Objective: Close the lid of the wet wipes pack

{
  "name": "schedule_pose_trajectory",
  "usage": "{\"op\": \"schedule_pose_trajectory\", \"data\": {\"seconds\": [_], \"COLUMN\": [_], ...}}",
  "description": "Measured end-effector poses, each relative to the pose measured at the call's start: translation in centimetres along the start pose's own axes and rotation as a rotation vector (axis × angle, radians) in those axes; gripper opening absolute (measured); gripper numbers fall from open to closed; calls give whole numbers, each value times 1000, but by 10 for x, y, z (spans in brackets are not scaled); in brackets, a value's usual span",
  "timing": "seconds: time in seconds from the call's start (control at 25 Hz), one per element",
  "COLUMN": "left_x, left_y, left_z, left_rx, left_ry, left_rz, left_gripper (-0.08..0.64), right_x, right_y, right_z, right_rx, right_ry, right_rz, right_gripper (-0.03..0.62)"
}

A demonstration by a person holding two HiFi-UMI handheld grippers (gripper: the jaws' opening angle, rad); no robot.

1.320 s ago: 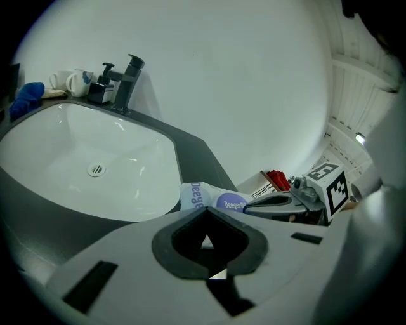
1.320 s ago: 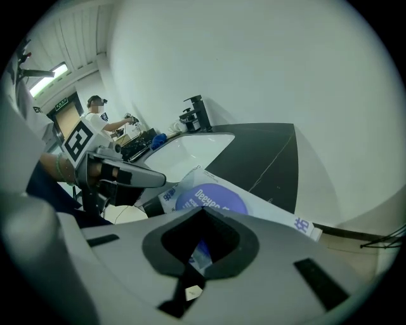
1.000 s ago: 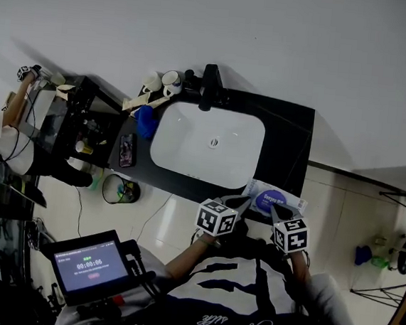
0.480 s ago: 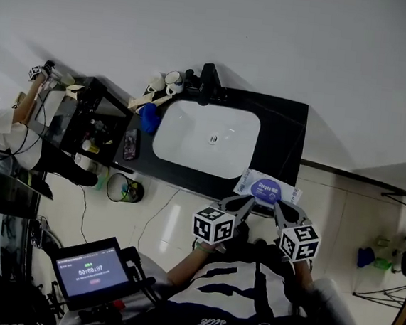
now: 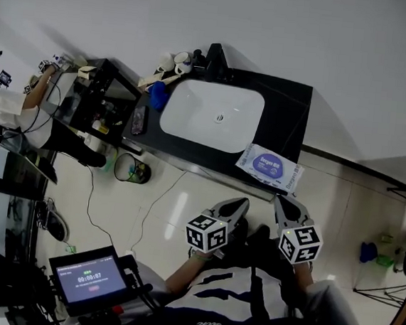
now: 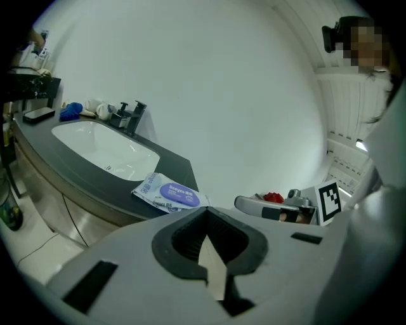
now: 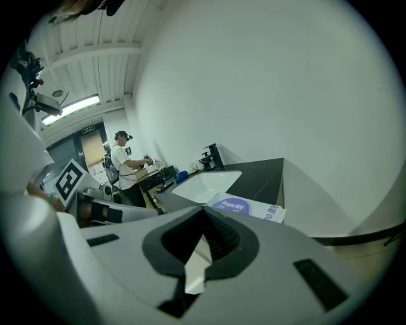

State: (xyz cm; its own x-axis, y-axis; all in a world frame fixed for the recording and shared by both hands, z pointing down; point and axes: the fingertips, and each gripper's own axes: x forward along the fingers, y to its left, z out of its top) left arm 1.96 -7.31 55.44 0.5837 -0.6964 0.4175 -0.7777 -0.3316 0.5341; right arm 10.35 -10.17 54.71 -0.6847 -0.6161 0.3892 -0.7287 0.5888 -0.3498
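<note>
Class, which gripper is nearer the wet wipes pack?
Right. The right gripper hangs just short of the wet wipes pack; the left gripper is farther, off to its left.

The wet wipes pack is white with a purple lid, the counter black.

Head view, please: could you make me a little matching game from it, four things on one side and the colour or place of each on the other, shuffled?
Things:
1. wet wipes pack
2. basin
3. faucet
4. screen

Colour or place:
A. black, at the back edge of the counter
B. white, sunk into the dark counter
C. lit, at the lower left of the view
D. pale with a purple oval, on the counter's right front corner

Pairs: 1-D, 2-B, 3-A, 4-C
</note>
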Motion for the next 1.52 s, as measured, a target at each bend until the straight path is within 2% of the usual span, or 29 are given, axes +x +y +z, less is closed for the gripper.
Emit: {"op": "schedule_pose_trajectory", "data": {"seconds": [0.28, 0.56, 0.8, 1.08, 1.32, 1.52], "left_x": [-26, -52, -105, -189, -219, -223], "left_y": [-11, -20, -19, -47, -41, -49], "left_z": [-18, -32, -46, -80, -113, -130], "left_rx": [-15, -5, 8, -21, -42, -45], "left_ry": [-15, -23, -52, -104, -108, -83], "left_rz": [6, -16, -22, -52, -88, -123], "left_gripper": [0, 1, 1, 1, 0, 2], "right_x": [-10, -12, -21, -80, -96, -112], "right_y": [30, 59, 114, 188, 218, 229], "right_z": [-20, -24, -33, -55, -85, -102], "right_rx": [19, 3, 13, 8, 26, 21], "right_ry": [13, 4, -21, -52, -70, -53], "right_rz": [39, 36, 52, 31, 1, -18], "right_gripper": [-2, -2, -2, -2, -2, -2]}}
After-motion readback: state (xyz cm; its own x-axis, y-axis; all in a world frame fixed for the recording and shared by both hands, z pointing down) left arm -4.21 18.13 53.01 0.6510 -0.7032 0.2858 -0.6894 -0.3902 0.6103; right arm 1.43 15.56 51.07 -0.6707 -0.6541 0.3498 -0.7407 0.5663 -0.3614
